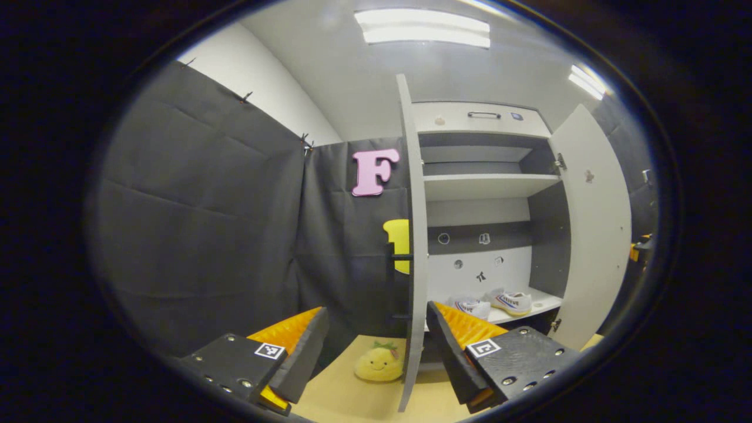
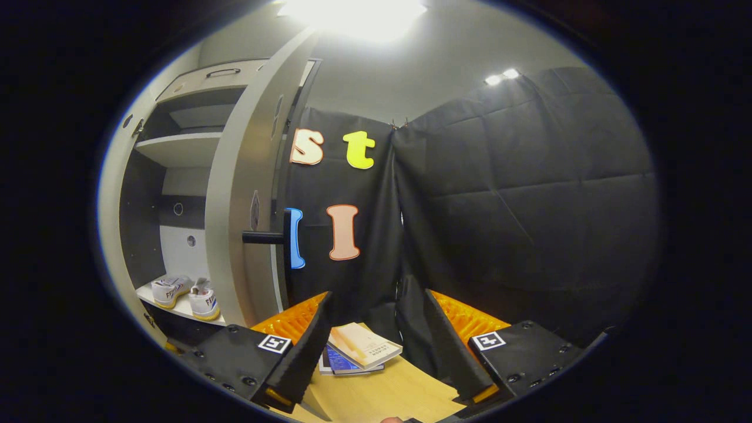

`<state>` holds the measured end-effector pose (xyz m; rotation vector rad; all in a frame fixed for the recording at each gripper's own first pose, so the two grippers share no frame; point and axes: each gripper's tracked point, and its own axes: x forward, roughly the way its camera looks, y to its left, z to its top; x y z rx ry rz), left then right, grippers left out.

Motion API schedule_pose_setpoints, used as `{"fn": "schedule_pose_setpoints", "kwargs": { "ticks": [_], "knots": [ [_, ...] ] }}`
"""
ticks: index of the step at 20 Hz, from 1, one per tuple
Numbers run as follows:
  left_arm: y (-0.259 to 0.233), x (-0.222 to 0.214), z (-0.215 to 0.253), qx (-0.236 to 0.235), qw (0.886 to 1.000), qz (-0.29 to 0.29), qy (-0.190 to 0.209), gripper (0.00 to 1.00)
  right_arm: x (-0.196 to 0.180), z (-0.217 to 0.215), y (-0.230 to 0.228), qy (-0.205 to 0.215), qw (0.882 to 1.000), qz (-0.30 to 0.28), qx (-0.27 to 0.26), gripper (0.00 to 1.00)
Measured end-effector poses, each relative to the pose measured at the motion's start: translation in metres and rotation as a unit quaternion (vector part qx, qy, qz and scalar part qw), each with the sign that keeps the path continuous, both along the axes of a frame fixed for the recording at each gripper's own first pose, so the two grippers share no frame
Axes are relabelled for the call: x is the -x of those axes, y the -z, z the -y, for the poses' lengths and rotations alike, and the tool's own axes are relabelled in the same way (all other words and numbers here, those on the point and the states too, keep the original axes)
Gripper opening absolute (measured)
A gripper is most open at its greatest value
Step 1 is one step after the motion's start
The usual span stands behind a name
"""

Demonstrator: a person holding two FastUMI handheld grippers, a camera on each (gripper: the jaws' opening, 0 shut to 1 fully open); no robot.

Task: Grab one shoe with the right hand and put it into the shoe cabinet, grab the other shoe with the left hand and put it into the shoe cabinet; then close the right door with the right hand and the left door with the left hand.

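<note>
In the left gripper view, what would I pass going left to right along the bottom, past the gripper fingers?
Plush toy on the floor → left door seen edge-on → two white shoes on the bottom shelf → right door, swung open.

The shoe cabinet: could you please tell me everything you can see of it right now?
The shoe cabinet is tall, pale grey outside with darker inner panels, seemingly laminated board. Both doors stand open: the left door edge-on, the right door swung wide, each with a dark bar handle. Inside are pale shelves; the pair of white shoes sits side by side on the bottom shelf. A drawer front with a handle tops it.
</note>
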<state>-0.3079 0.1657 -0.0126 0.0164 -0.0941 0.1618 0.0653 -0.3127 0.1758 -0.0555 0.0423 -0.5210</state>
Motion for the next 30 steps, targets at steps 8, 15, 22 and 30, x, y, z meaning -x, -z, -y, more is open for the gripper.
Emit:
{"fn": "schedule_pose_setpoints", "kwargs": {
  "ticks": [8, 15, 22, 30],
  "knots": [
    [0.007, -0.008, -0.009, 0.012, 1.0, 0.001, 0.014, 0.96, 0.001, -0.036, 0.001, -0.026, 1.0, -0.003, -0.012, 0.96],
    [0.018, -0.013, -0.019, 0.025, 0.999, -0.006, 0.025, 0.96, -0.009, -0.08, 0.003, -0.061, 0.998, -0.005, -0.014, 0.96],
    [0.023, -0.008, -0.037, 0.036, 0.999, -0.007, 0.017, 0.96, -0.032, -0.136, 0.003, -0.114, 0.993, -0.001, -0.014, 0.95],
    [0.037, 0.013, -0.07, 0.04, 0.999, -0.026, -0.015, 0.96, -0.078, -0.186, 0.002, -0.15, 0.989, 0.007, 0.003, 0.96]
  ]
}}
